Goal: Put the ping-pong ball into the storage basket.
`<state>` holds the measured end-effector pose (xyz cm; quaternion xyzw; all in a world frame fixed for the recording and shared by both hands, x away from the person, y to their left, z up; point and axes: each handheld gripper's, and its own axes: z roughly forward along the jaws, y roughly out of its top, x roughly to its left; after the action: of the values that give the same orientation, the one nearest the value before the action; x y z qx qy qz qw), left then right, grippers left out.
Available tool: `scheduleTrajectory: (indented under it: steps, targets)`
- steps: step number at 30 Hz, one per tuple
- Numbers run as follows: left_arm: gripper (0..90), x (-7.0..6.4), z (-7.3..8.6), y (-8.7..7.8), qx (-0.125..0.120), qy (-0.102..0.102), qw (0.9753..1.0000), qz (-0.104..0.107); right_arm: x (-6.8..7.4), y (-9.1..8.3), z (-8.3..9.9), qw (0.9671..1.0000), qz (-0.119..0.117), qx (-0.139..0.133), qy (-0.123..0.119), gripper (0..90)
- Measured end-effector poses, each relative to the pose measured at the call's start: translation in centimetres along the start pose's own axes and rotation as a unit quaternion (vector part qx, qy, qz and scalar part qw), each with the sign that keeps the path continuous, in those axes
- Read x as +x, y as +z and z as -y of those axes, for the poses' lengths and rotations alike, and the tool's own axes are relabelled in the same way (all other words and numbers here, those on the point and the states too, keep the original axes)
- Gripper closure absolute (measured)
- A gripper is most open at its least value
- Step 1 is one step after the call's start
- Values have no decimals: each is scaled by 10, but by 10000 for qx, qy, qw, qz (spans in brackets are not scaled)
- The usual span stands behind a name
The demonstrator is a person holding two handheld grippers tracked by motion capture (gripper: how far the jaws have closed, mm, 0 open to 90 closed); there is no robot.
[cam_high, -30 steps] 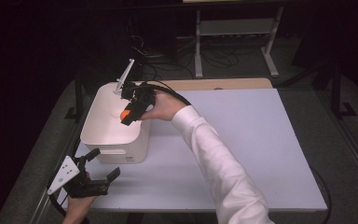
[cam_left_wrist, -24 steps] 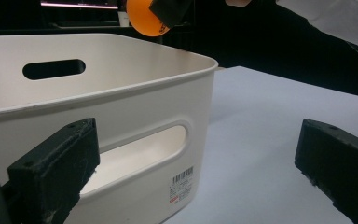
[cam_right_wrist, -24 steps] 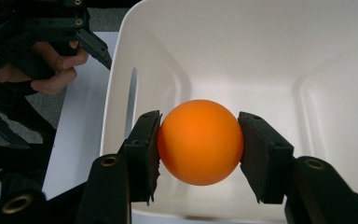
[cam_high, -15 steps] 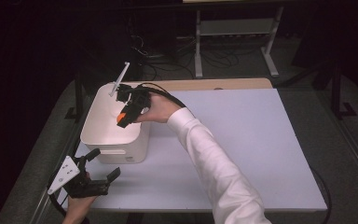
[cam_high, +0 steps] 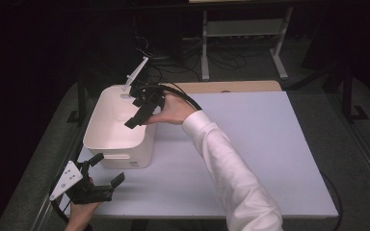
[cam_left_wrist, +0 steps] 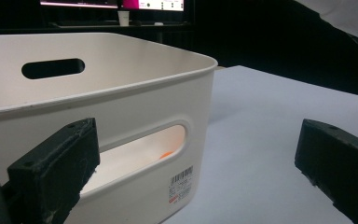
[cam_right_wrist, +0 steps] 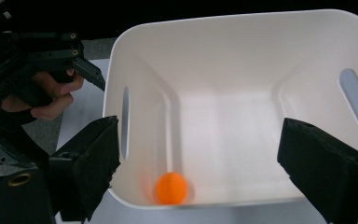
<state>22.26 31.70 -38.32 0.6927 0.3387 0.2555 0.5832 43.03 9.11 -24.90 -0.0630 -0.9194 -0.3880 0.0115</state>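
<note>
Orange ball [cam_right_wrist: 171, 188] sits in the white bin [cam_high: 107, 139], right gripper [cam_high: 142, 107] above with jaws apart, left gripper [cam_high: 105, 173] idle, also apart; lift straight up, clear of the rim.

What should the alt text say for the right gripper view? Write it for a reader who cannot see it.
An orange ball lies on the floor of a white bin, seen from above between the right gripper's two open black jaws. Beyond the bin's slotted wall, at upper left, a hand holds the left gripper.
</note>
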Motion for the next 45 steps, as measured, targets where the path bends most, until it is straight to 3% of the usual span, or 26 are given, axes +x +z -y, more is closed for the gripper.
scheduleTrajectory:
  steps: [8, 13, 45]
  targets:
    - [0, 0, 1, 1, -23, -24, 10000, -17, 0, -15, 12, 9995, 292, -73, 89, 0]
    - [0, 1, 1, 1, 14, -4, 10000, -28, 1, -22, 19, 9990, 431, -80, 98, 0]
    - [0, 1, 1, 2, 26, -7, 10000, -62, 4, -61, 72, 9959, 712, -477, 299, 0]
